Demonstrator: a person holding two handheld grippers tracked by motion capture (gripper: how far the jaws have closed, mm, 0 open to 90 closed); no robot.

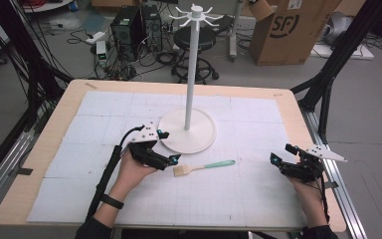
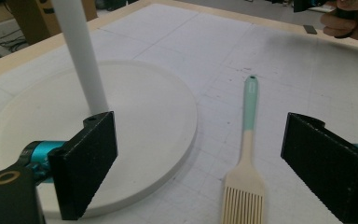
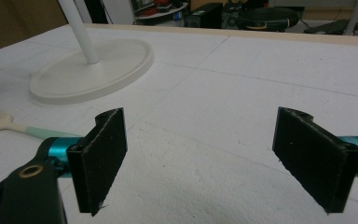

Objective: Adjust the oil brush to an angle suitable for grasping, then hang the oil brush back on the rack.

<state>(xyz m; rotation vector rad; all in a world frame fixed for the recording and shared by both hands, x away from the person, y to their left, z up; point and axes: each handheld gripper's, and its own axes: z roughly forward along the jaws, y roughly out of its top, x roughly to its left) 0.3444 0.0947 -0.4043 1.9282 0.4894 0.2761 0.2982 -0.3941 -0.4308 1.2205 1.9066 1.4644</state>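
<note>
With jaws wide, the left gripper [image 2: 200, 158] nears the pastry brush [image 2: 246, 158]; closing off-centre could skid it right toward the wide-open right gripper [image 1: 289, 158].

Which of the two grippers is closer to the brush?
The left gripper: its open jaws sit right by the bristle end of the brush, which lies between them in its own view. The right gripper, also open, is well off past the handle's green tip.
</note>
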